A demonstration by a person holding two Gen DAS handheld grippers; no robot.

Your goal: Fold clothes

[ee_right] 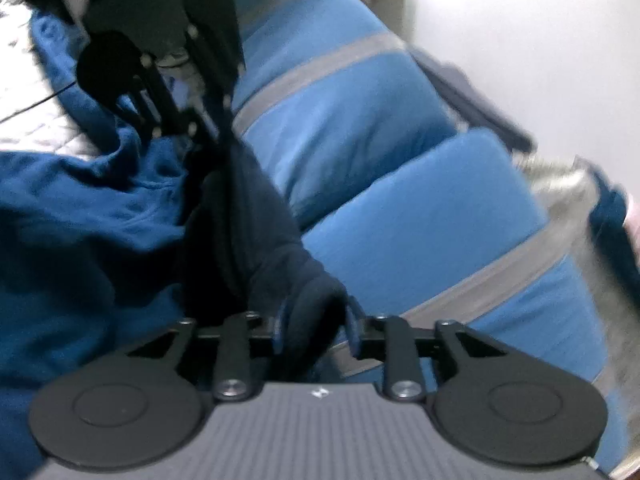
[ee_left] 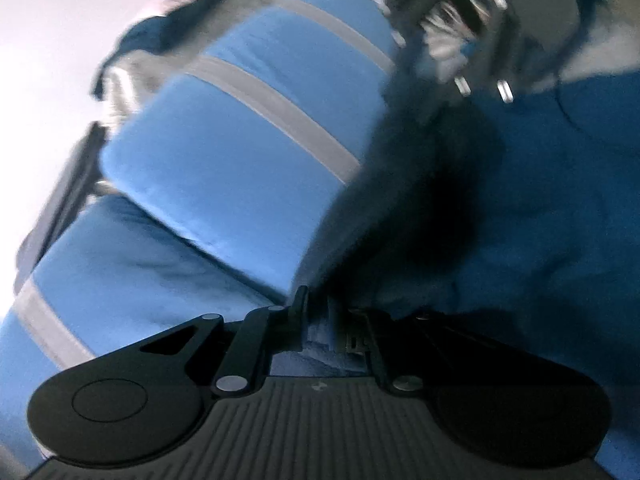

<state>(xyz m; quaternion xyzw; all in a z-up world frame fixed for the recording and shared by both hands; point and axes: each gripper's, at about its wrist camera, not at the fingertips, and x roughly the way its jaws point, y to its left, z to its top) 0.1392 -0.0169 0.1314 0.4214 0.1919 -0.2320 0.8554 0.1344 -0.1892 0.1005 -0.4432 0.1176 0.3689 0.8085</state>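
Note:
A dark navy garment (ee_right: 248,232) hangs stretched between my two grippers above a sofa. My right gripper (ee_right: 314,332) is shut on one bunched end of it. My left gripper (ee_left: 320,316) is shut on the other end; the dark cloth (ee_left: 420,184) runs away from it toward the right gripper (ee_left: 472,52), seen blurred at the top. In the right wrist view the left gripper (ee_right: 176,120) shows at upper left, gripping the garment's far end. A bright blue garment (ee_right: 80,216) lies crumpled under and beside the dark one.
Light blue sofa cushions with grey stripes (ee_left: 224,152) (ee_right: 360,120) fill the middle of both views. A white wall (ee_right: 520,40) stands behind. Grey and blue cloth (ee_right: 592,192) lies at the sofa's far end. A pale quilted surface (ee_right: 24,92) shows at the left.

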